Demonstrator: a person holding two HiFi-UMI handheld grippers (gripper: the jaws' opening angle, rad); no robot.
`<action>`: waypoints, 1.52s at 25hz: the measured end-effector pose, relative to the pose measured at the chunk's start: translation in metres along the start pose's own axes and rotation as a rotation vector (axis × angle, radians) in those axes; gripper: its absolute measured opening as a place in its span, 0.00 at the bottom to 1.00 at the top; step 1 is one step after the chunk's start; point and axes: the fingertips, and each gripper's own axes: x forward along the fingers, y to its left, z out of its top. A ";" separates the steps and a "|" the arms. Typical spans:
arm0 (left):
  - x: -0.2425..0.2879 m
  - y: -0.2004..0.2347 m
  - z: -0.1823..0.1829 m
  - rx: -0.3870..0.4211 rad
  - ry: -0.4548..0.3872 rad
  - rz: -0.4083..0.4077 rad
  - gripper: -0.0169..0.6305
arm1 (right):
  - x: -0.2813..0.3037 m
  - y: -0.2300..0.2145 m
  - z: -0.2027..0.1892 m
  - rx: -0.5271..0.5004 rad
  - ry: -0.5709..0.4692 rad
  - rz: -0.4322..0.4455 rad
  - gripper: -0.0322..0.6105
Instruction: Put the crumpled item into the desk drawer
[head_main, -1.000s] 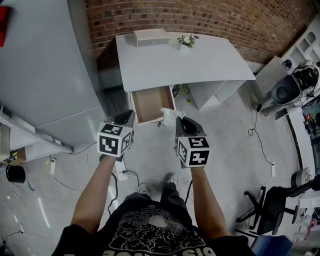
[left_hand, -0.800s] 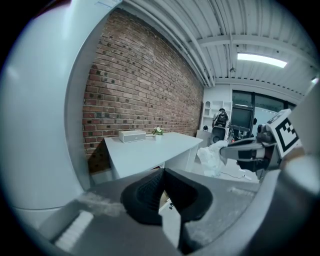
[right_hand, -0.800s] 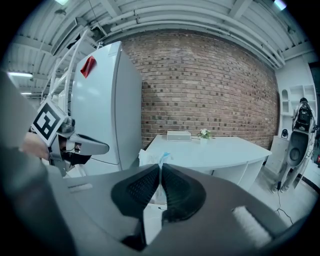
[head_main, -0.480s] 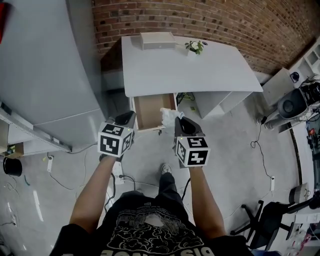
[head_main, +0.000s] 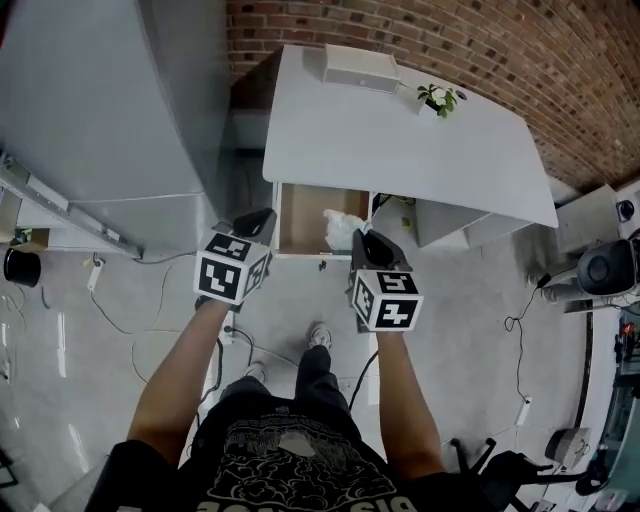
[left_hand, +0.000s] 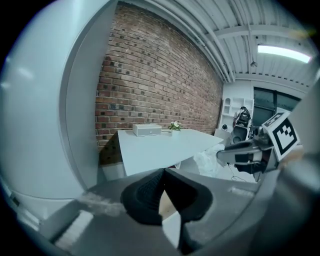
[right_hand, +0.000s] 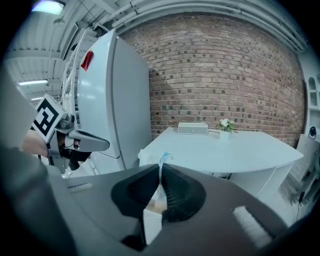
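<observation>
gripping a crumpled white plastic item (head_main: 343, 228), the right gripper (head_main: 362, 236) is held in front of the white desk (head_main: 400, 140). in the right gripper view the jaws are seen pressed together on a thin white-and-blue fold of that item (right_hand: 161, 161). in the head view the item lies over the right part of the open, wood-lined desk drawer (head_main: 300, 215), at its front edge; whether it touches the drawer cannot be told. the left gripper (head_main: 262, 216) is held at the drawer's left front corner, apart from the item. in the left gripper view its jaws are seen closed against each other with nothing between them. a pale rectangular box (head_main: 361, 67) and a small potted plant (head_main: 438, 98) stand at the far edge of the desk top, against the red brick wall (head_main: 480, 40). a tall grey cabinet (head_main: 100, 100) stands to the left of the desk.
</observation>
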 end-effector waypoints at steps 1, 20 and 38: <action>0.003 0.002 -0.003 -0.013 0.006 0.012 0.03 | 0.007 -0.002 -0.003 -0.002 0.012 0.015 0.08; 0.062 0.036 -0.062 -0.220 0.086 0.201 0.03 | 0.125 -0.019 -0.067 -0.139 0.222 0.275 0.08; 0.084 0.047 -0.132 -0.343 0.165 0.323 0.03 | 0.204 -0.017 -0.131 -0.261 0.320 0.412 0.08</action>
